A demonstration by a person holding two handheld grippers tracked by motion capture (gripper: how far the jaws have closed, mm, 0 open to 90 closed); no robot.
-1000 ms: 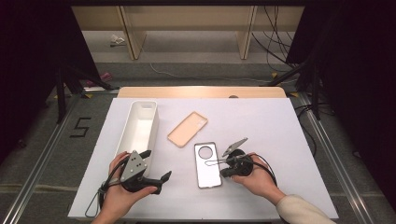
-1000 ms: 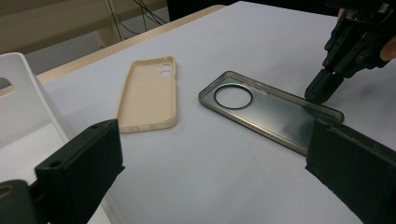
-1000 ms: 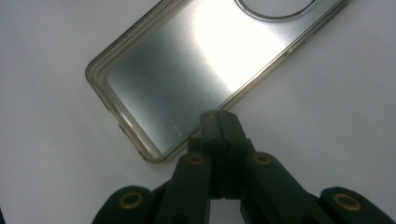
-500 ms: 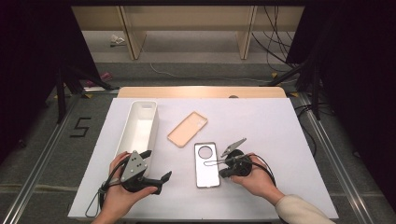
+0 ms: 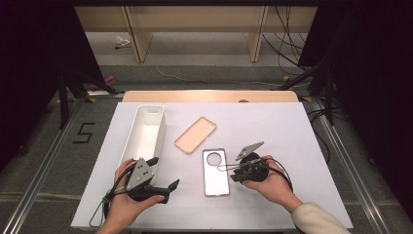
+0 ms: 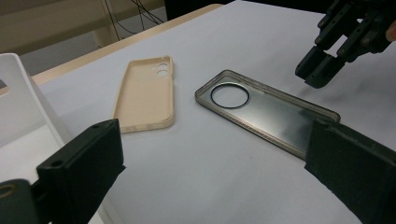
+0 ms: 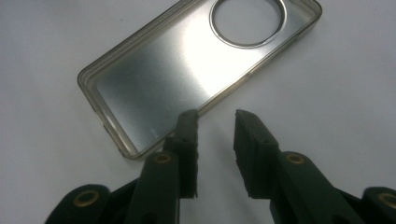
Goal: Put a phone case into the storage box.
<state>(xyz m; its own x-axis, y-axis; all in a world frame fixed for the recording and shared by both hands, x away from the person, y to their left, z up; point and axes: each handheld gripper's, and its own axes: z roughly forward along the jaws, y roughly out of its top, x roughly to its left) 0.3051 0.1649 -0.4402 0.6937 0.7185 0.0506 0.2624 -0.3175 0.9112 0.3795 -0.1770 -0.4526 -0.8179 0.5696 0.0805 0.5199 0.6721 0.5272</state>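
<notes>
From high above our side we look forward and down on the white bench (image 5: pixel 292 146). Each tool camera sits low and close, looking along its jaws; all three views share the clear phone case (image 5: pixel 215 172).

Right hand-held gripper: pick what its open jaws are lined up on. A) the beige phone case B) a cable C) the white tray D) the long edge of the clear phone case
D: the right hand-held gripper has its jaws parted at the long edge of the clear phone case.
</notes>
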